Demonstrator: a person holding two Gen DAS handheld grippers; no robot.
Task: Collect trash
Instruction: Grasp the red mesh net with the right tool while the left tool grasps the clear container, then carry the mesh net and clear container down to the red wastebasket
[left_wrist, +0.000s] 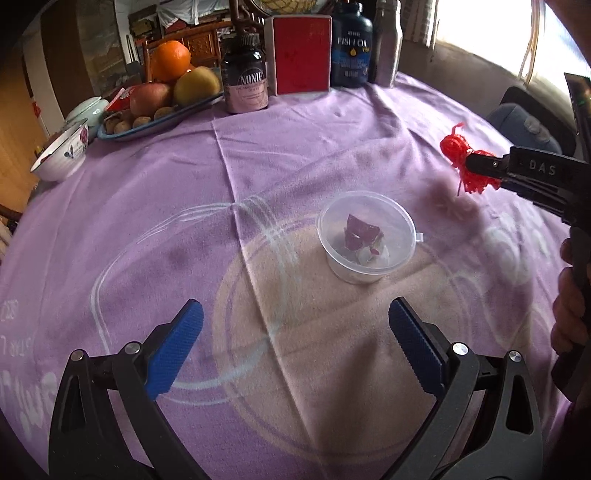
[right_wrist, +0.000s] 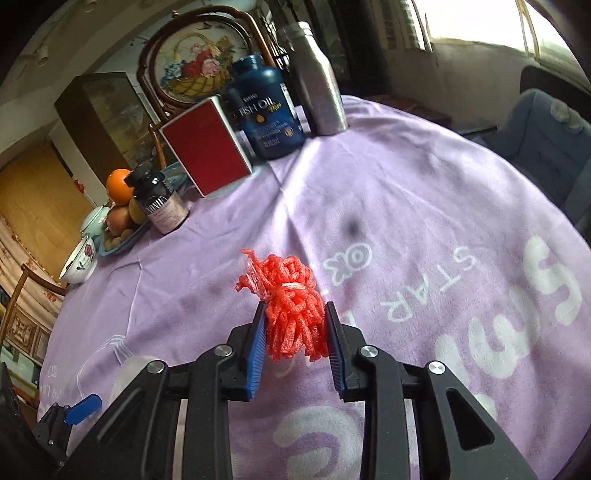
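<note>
My right gripper (right_wrist: 293, 325) has its blue pads pinched in on a bundle of red foam netting (right_wrist: 291, 306), the stretchy mesh kind that wraps fruit. The bundle sits between the pads, bulging out ahead of the tips and hanging a little below them, clear of the purple cloth (right_wrist: 424, 206). From the left wrist view I see the same bundle (left_wrist: 458, 147) held off the cloth, up and to the right of the clear plastic tub (left_wrist: 365, 236).

I judge the netting to be very light, soft and springy. It squashes readily, so the grip depends on compressing enough strands; loose loops at the edges could snag or slip free. The knotted middle, where a clear band seems to gather it, looks like the firmest place to hold, and the pads are just behind that.

My left gripper (left_wrist: 295, 343) stands wide apart with nothing between its pads, low and near of the tub, which already holds some scraps. The tub looks thin and light too, likely to skid if nudged, so I would drop the netting from above rather than push it in.
</note>
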